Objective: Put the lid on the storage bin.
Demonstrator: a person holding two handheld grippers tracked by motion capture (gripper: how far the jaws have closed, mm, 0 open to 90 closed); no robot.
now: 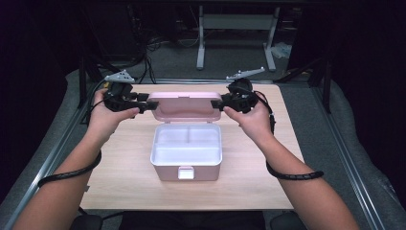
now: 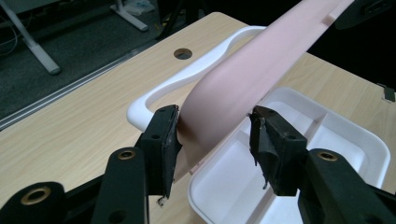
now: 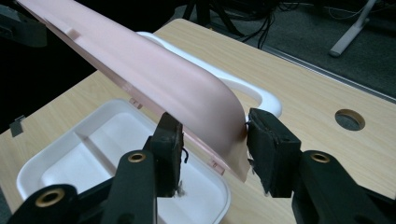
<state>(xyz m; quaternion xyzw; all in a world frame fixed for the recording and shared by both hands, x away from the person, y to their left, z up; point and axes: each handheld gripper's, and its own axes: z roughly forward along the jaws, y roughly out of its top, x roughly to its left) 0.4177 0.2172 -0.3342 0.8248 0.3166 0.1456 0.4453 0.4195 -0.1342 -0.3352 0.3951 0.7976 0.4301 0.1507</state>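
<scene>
A pink lunch box point(image 1: 186, 165) sits mid-table with its white divided inside showing. Its pink lid point(image 1: 184, 105) stands raised at the back. My left gripper point(image 1: 146, 101) is at the lid's left end and my right gripper point(image 1: 216, 103) at its right end. In the left gripper view the jaws point(image 2: 212, 135) straddle the lid's point(image 2: 261, 60) corner, with a gap at one pad. In the right gripper view the jaws point(image 3: 212, 135) straddle the other corner of the lid point(image 3: 154, 70) loosely. A white handle point(image 2: 187, 79) runs along the lid's outer face.
The box rests on a wooden table point(image 1: 119, 167) with a round cable hole point(image 3: 350, 119) near its far edge. Bare wood lies on both sides of the box. A white desk frame point(image 1: 237, 28) and cables stand on the floor beyond.
</scene>
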